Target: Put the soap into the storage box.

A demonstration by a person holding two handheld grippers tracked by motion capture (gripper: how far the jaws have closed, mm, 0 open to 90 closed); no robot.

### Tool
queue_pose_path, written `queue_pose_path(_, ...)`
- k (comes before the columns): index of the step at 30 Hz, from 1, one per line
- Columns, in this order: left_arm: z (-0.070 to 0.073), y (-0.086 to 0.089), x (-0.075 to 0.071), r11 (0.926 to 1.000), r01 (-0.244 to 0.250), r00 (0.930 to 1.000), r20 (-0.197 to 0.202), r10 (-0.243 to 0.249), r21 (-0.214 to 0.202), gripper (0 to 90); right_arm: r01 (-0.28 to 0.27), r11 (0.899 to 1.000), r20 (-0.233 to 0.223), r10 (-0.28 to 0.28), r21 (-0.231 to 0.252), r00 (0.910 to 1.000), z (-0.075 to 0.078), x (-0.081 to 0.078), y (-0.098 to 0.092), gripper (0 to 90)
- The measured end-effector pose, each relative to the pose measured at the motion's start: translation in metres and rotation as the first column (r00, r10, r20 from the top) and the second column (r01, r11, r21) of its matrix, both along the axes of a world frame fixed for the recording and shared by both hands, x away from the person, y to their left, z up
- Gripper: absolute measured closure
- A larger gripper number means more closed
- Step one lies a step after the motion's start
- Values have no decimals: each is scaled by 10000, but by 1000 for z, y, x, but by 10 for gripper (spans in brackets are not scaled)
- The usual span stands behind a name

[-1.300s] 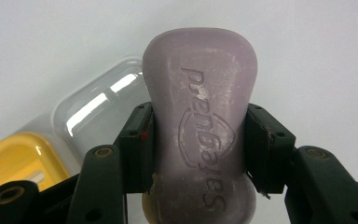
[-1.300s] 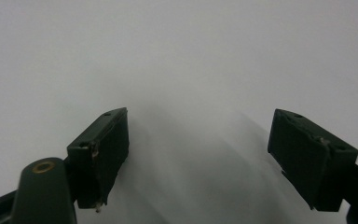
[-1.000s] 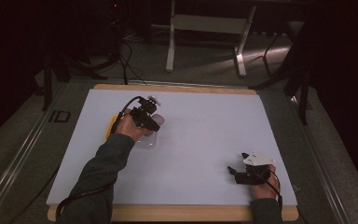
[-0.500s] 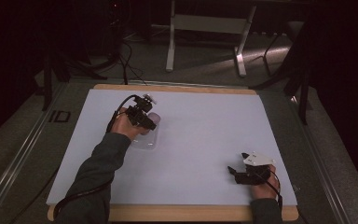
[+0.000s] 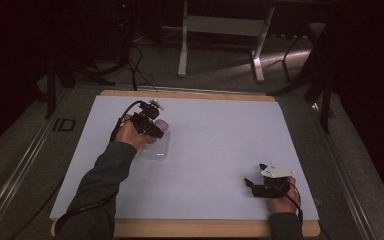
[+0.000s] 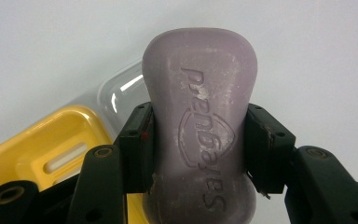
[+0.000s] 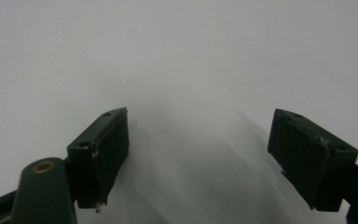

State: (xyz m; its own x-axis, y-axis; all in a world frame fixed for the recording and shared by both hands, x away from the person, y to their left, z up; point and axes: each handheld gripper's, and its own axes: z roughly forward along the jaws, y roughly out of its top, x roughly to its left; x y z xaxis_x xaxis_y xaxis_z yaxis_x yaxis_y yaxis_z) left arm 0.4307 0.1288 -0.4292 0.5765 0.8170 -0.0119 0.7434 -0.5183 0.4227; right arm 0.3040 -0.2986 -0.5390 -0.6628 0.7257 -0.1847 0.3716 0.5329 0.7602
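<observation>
Left gripper [image 6: 200, 154] clamped on purple soap bar [image 6: 199, 121], held above yellow soap dish [image 6: 37, 149] at 8 o'clock. Right gripper [image 7: 198, 154] open, idle. Risk: slick bar slipping out, missing dish.

Dim room, grey floor [image 5: 220, 70], pale metal stand [image 5: 220, 30] behind table [image 5: 220, 125].
</observation>
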Motion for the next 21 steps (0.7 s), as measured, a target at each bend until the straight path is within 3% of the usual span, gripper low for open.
queue_pose_path(21,3,14,-1,9996,-243,9997,-40,243,133,498,9,10000,-10,-9,0,10000,0,0,0,201)
